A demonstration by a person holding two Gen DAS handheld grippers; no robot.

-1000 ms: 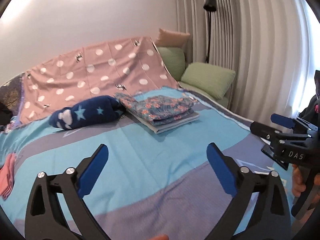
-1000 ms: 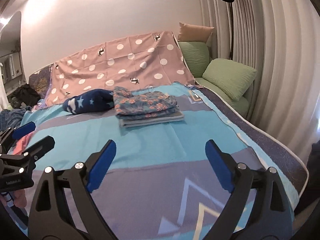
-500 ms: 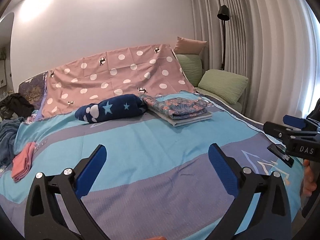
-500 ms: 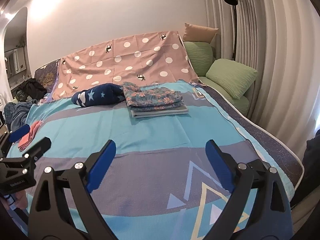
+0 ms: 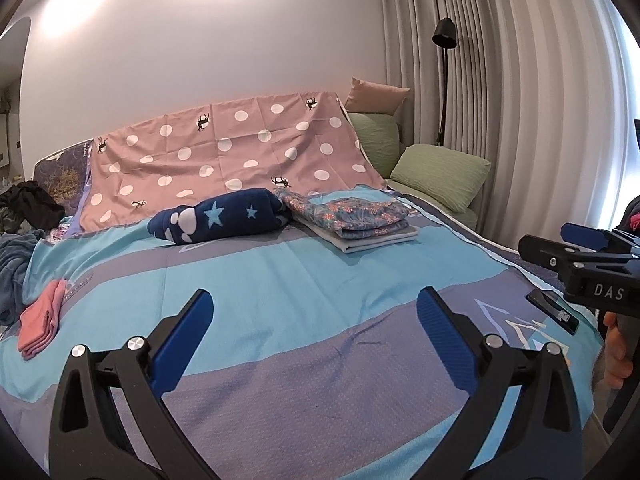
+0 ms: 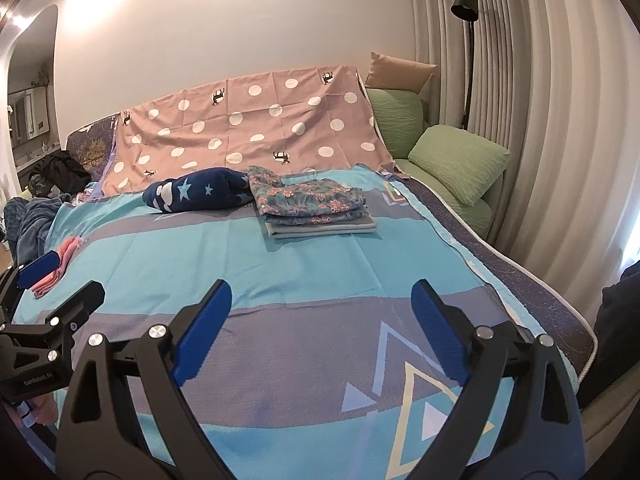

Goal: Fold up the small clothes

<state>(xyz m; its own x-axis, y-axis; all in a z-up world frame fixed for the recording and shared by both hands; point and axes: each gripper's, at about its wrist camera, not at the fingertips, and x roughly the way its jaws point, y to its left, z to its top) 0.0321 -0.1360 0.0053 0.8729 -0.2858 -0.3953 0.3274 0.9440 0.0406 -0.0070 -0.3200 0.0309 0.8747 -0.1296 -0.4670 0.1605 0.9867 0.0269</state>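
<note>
Two grippers hung above the bed cover [image 5: 280, 280], the left gripper [image 5: 312, 332] and the right gripper [image 6: 320, 328] both spread wide and empty. One folded floral stack [image 6: 312, 208] lay far ahead of both. One navy star bundle [image 5: 224, 220] touched its left side. One pink folded garment [image 5: 38, 324] lay far left of the left gripper.

A: what's in the room besides the laundry?

B: pink dotted sheet [image 6: 256, 132] draped over the headboard end, two green pillows [image 6: 460, 158] plus a tan cushion [image 6: 398, 72] on the right, black floor lamp [image 6: 466, 6] against the grey curtains [image 6: 540, 100].

A: and the bedding?

B: blue and grey striped bedspread [image 6: 312, 272] with triangles on it.
</note>
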